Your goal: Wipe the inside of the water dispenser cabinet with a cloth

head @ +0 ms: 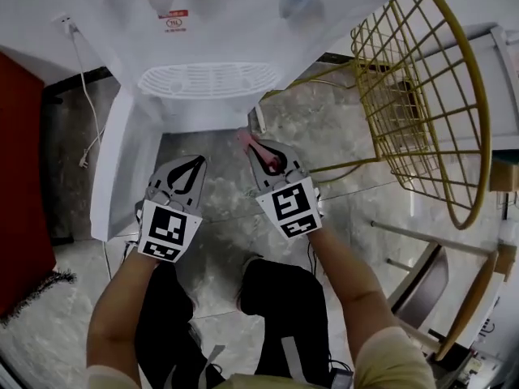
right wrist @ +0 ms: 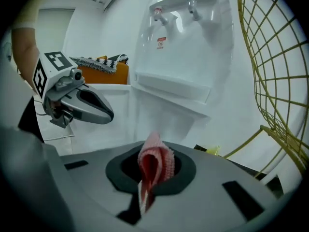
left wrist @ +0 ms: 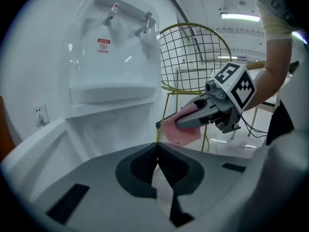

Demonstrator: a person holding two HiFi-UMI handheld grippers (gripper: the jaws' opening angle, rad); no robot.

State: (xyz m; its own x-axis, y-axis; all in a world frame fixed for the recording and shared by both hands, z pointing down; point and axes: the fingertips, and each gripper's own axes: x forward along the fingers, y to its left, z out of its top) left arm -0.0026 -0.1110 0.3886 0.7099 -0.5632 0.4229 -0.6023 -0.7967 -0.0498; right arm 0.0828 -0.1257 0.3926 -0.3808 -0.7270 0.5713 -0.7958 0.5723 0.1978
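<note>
The white water dispenser (head: 203,31) stands ahead of me, with a drip grille (head: 207,79) under red and blue taps. Its lower cabinet (left wrist: 116,124) shows as a shaded recess. A white door panel (head: 113,168) appears swung out to the left. My right gripper (head: 253,142) is shut on a folded pink cloth (right wrist: 155,161), which sticks out past the jaw tips in front of the cabinet. That cloth (left wrist: 179,132) also shows in the left gripper view. My left gripper (head: 197,160) hovers beside it, jaws shut with nothing between them. The cabinet's interior is hidden in the head view.
A yellow wire chair (head: 422,96) stands close on the right of the dispenser. A wall socket with a hanging cable (head: 85,96) is at the left, beside a red surface (head: 16,177). Wooden furniture legs (head: 438,290) crowd the lower right. The floor is marbled tile (head: 219,209).
</note>
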